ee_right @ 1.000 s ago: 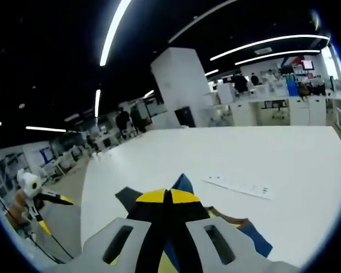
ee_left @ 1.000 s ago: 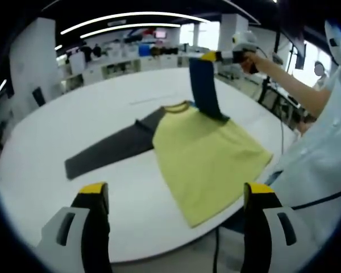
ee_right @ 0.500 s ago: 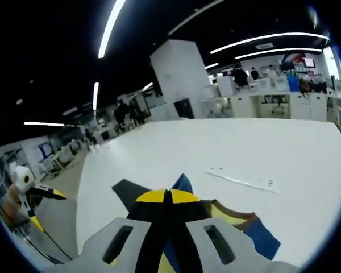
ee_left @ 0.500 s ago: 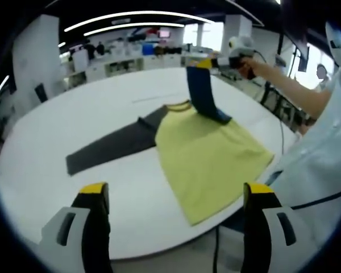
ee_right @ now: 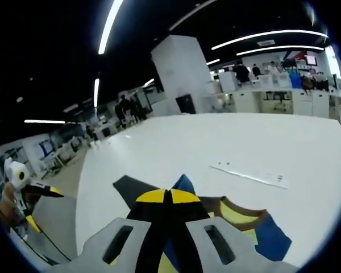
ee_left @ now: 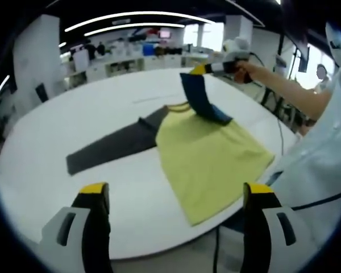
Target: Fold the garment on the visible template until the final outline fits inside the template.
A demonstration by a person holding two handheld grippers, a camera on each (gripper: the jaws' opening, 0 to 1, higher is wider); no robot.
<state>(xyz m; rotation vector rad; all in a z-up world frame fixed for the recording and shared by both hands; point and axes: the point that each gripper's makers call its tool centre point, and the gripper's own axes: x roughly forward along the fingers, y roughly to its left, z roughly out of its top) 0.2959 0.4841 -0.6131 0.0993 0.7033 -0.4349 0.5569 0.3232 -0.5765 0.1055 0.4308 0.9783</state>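
A yellow shirt [ee_left: 207,156] lies flat on the white table [ee_left: 57,131]. Its dark grey sleeve [ee_left: 111,149] stretches out flat to the left. Its blue sleeve [ee_left: 196,94] is lifted off the table and leans over the brown collar [ee_left: 179,106], with my right gripper [ee_left: 200,69] shut on its end. In the right gripper view the shut jaws [ee_right: 167,196] pinch the blue sleeve [ee_right: 183,183], with the collar [ee_right: 238,207] and grey sleeve [ee_right: 133,187] below. My left gripper [ee_left: 176,196] hangs open near the table's front edge, short of the shirt's hem.
A thin pale strip [ee_right: 256,173] lies on the table beyond the collar. The person's arm [ee_left: 284,79] reaches in from the right. The shirt's right corner sits close to the table's edge. Office desks [ee_left: 119,62] and people stand far behind.
My right gripper has carried the blue sleeve's end lower and to the left, so the sleeve tilts more over the collar. The left gripper has stayed put.
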